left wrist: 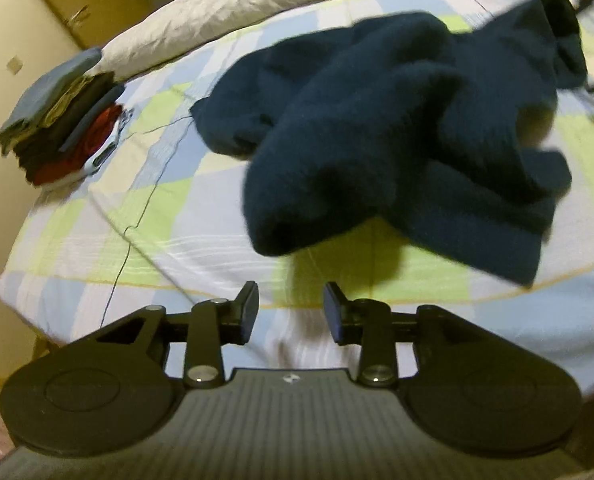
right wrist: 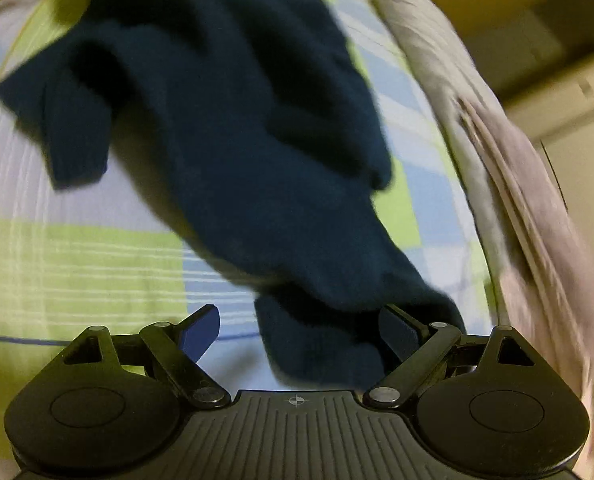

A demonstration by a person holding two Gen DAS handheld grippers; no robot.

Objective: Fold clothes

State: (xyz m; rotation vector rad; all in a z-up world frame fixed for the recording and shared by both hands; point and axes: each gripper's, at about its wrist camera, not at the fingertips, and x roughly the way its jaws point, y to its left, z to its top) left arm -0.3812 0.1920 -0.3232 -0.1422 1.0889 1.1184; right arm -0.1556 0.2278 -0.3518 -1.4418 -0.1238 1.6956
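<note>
Stack of folded clothes at upper left; dark blue sweater crumpled mid-frame on checked bedsheet. Soft, limp, probably light; best pinched at hem or cuff. Left gripper spread, empty. Right gripper spread around a sweater edge, not pinching.

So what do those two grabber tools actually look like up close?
Both are matte black. The left gripper and right gripper each have two round discs, silver-riveted link arms, a ribbed grey centre plate with a small crosshair mark, and flat dark-blue jaws.
</note>
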